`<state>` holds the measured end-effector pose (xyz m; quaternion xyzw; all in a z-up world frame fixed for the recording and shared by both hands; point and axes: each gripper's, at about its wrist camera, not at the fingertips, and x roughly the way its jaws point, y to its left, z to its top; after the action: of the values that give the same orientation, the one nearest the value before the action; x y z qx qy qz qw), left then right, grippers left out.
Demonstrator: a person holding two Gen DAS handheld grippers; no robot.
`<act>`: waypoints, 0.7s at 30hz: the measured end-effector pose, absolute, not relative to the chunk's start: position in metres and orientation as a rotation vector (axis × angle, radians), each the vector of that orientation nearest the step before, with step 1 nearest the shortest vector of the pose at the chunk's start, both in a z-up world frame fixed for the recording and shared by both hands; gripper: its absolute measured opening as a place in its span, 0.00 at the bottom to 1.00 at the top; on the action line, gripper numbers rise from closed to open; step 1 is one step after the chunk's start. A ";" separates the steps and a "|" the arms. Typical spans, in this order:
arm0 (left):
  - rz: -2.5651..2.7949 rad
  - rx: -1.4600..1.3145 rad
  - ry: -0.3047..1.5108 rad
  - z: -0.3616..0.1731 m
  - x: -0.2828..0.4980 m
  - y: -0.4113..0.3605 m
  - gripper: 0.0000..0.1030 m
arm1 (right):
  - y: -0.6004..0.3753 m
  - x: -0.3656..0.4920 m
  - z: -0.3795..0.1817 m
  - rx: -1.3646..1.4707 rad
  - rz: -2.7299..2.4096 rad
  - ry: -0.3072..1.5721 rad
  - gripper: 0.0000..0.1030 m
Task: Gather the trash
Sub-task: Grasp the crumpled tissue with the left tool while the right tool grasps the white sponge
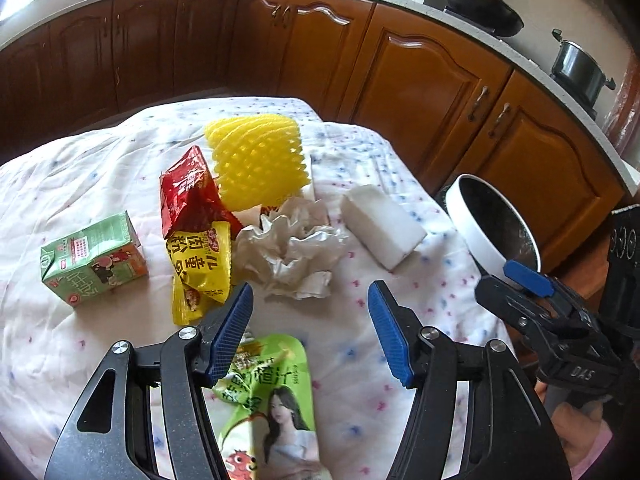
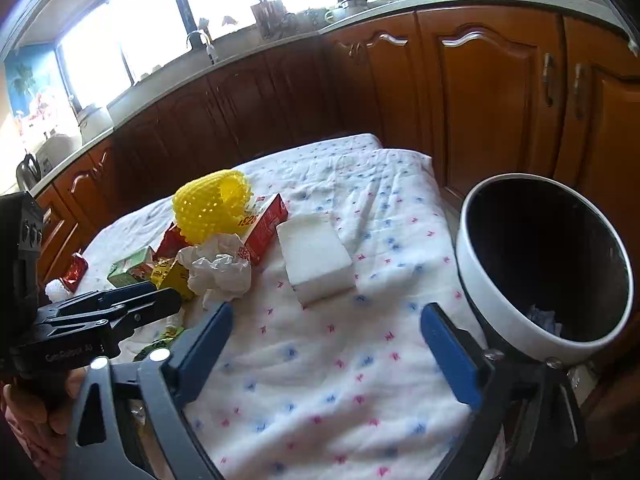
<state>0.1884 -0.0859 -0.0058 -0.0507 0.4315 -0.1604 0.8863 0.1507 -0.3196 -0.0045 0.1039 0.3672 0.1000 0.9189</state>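
Observation:
Trash lies on a cloth-covered table (image 1: 60, 184): a green juice carton (image 1: 94, 260), a red wrapper (image 1: 188, 196), a yellow wrapper (image 1: 200, 268), a yellow foam net (image 1: 258, 156), crumpled white paper (image 1: 290, 250), a white foam block (image 1: 382, 224) and a green pouch (image 1: 276, 404). My left gripper (image 1: 310, 312) is open and empty, above the pouch and just short of the paper. My right gripper (image 2: 326, 332) is open and empty over bare cloth, near the foam block (image 2: 316, 260). A white-rimmed bin (image 2: 544, 264) stands at the table's right edge.
Brown kitchen cabinets (image 1: 420, 80) curve behind the table, with a counter holding a wok (image 1: 484, 8) and a pot (image 1: 580, 68). A red box (image 2: 266, 228) lies behind the paper. The sink and windows (image 2: 200, 44) are at the back.

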 end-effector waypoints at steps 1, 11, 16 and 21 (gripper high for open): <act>-0.330 -0.104 0.900 -0.007 0.190 -0.086 0.59 | -0.319 0.155 -0.006 0.209 0.203 0.760 0.84; -0.322 -0.091 0.930 -0.016 0.213 -0.089 0.59 | -0.317 0.193 -0.012 0.219 0.285 0.793 0.79; -0.329 -0.083 0.949 -0.021 0.226 -0.094 0.58 | -0.306 0.218 -0.027 0.196 0.334 0.867 0.71; -0.344 -0.061 0.967 -0.026 0.233 -0.101 0.37 | -0.306 0.223 -0.042 0.214 0.341 0.912 0.49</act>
<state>0.2326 -0.1014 -0.0255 -0.0291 0.4625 -0.1643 0.8708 0.2229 -0.3058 -0.0420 0.1026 0.4373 0.1635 0.8783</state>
